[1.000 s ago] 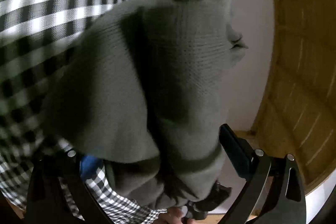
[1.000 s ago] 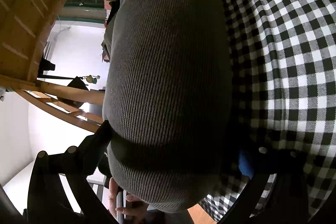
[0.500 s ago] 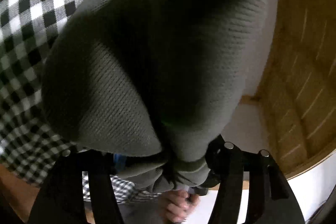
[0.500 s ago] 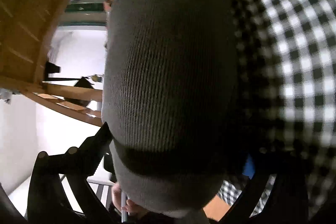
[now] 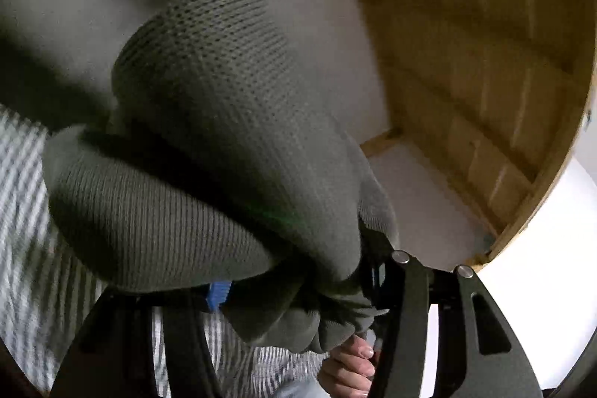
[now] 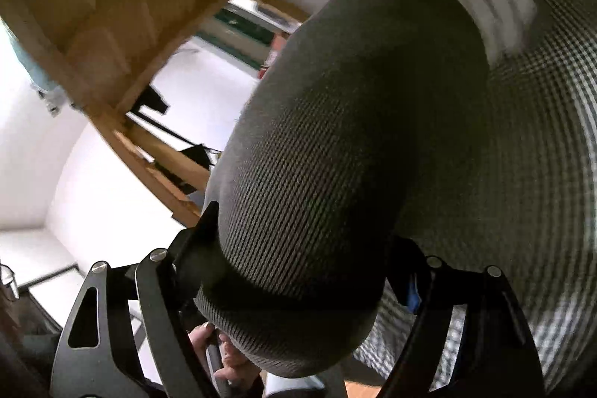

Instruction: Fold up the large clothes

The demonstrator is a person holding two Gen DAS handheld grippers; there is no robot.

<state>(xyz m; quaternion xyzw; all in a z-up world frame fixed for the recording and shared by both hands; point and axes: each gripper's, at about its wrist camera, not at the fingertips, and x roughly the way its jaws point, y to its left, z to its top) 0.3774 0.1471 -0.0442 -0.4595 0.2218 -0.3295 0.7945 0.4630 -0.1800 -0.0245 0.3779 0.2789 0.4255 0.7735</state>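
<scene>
The grey knitted sweater point(image 5: 209, 122) fills most of both views, lifted off the bed and bunched into thick rounded folds. In the left wrist view 2 bulging lobes of knit stack one over the other, the upper one ribbed with an open weave and the lower one a fat roll just above the fingers. The left gripper point(image 5: 294, 290) is clamped on a gathered wad of that fabric, with a crumpled hem squeezed between its black fingers and a blue pad point(image 5: 218, 293) peeking out on one side. Bare fingers of a hand point(image 5: 354, 360) show below the bunched cloth.

In the right wrist view the same sweater point(image 6: 335, 155) rises as 1 large taut dome straight out of the right gripper point(image 6: 294, 271), which is closed on its lower edge; the knit wraps over both fingers, and a sliver of blue pad point(image 6: 410, 293) shows at the right finger. Another hand point(image 6: 224, 360) grips a handle beneath.

The checked black and white bedcover point(image 6: 552, 144) lies behind the sweater at the right of that view, blurred by motion, and appears again as smeared stripes point(image 5: 26, 211) at the left of the left wrist view. Beyond it stand a slatted wooden frame point(image 5: 485, 81), its beams point(image 6: 93, 6) also seen in the right wrist view, and a white wall point(image 5: 321, 36)
</scene>
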